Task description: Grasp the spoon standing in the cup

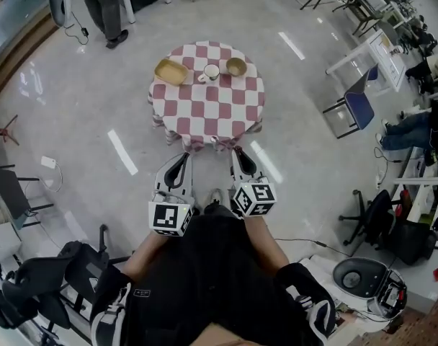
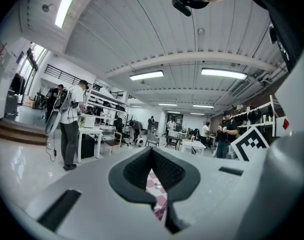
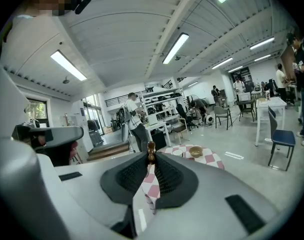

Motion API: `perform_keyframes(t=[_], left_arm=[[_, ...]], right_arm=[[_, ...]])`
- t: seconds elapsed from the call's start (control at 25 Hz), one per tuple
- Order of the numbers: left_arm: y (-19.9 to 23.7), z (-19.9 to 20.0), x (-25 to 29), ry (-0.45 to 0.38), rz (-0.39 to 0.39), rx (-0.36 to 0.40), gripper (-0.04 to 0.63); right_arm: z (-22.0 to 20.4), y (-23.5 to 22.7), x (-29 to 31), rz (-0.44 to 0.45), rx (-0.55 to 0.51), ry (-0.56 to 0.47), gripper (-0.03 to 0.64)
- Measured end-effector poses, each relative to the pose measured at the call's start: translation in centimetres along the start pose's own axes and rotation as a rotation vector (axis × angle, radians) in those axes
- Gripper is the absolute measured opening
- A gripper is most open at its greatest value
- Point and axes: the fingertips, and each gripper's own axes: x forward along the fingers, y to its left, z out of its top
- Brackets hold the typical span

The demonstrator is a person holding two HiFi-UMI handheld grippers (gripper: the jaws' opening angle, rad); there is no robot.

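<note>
Your right gripper (image 3: 151,160) pinches slim brown wooden piece (image 3: 151,149) at jaw tips. Your left gripper (image 2: 153,153) closed, empty. Ahead, well apart: round red-and-white checked table (image 1: 204,114), white cup (image 1: 212,71) on it.

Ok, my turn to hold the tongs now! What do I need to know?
Left tongs: shut, empty, short of the table.
Right tongs: closed on a small brown knobbed piece; maybe the spoon, I cannot tell.
Cup: on the table's far side, between a tray and a bowl; no spoon shows in it.
Done: unclear. To do: check what the right tongs hold; if it isn't the spoon, go to the cup.
</note>
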Motion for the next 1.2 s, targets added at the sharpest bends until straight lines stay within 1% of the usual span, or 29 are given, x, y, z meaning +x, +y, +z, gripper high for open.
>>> perform_keyframes(t=[0.2,0.36,0.52,0.88,1.2], left_arm=[[-2.7,0.2,0.5,-0.008,0.003,0.004,0.008],[-4.1,0.1,1.5,-0.009,0.007,0.002,0.008],[-5.5,0.1,2.2,-0.009,0.005,0.018,0.008],[-6.6,0.2,2.9,-0.010,0.015,0.029,0.008],[-6.9,0.1,3.3,-0.007,0.018,0.023,0.008]], right_arm=[[0.8,-1.4,-3.0,0.002,-0.025,-0.015,0.061],[0.9,-2.5,-4.1,0.012,-0.023,-0.016,0.061],[0.9,-3.7,-5.0,0.016,-0.022,-0.015,0.061],[1.3,-4.6,-5.4,0.030,-0.037,-0.020,0.061],[1.5,-5.2,-5.3,0.034,-0.037,-0.018,0.061]])
